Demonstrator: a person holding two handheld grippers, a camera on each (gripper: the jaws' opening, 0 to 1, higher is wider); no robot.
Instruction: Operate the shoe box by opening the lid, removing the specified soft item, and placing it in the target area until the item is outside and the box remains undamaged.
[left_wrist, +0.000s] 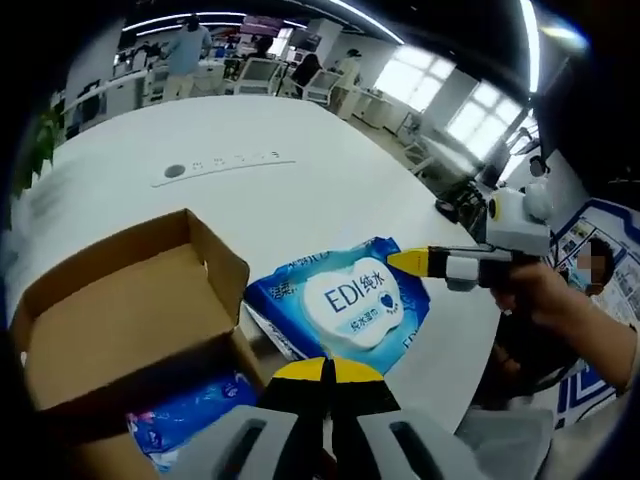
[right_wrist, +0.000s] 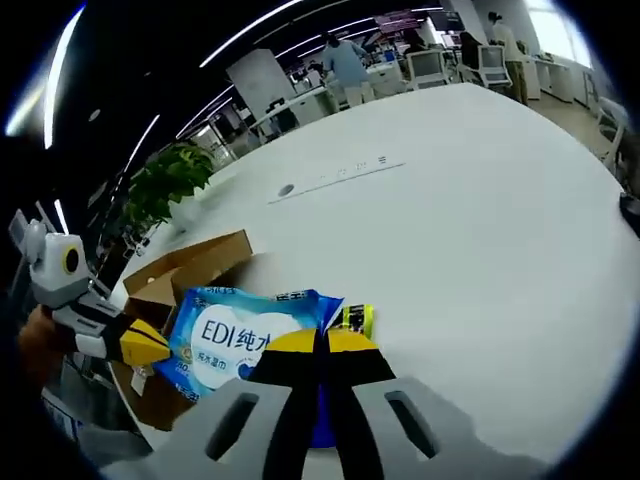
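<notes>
1. Wipes pack (left_wrist: 345, 305): the blue soft packet with the white "EDI" label lies flat on the white table (left_wrist: 300, 180), outside the shoe box (left_wrist: 130, 310) and just beside its near right corner. In the right gripper view the pack (right_wrist: 245, 335) sits just ahead of your right gripper (right_wrist: 320, 345).
2. Progress: the lid (left_wrist: 140, 265) is already up and the box looks intact, so opening and removal seem done. What remains is likely settling the pack in the target area, which you cannot identify from these views. Another blue packet (left_wrist: 185, 415) shows inside the box.
3. Orientation: the pack's long axis runs across the left gripper view, from the box toward the other gripper, label face up.
4. Left gripper (left_wrist: 327, 372): its yellow-tipped jaws stand together, gripping nothing, hovering near the pack's near edge.
5. Right gripper: its jaws look pressed together with blue wrapper at the tips; whether they pinch the pack's edge you cannot tell.
</notes>
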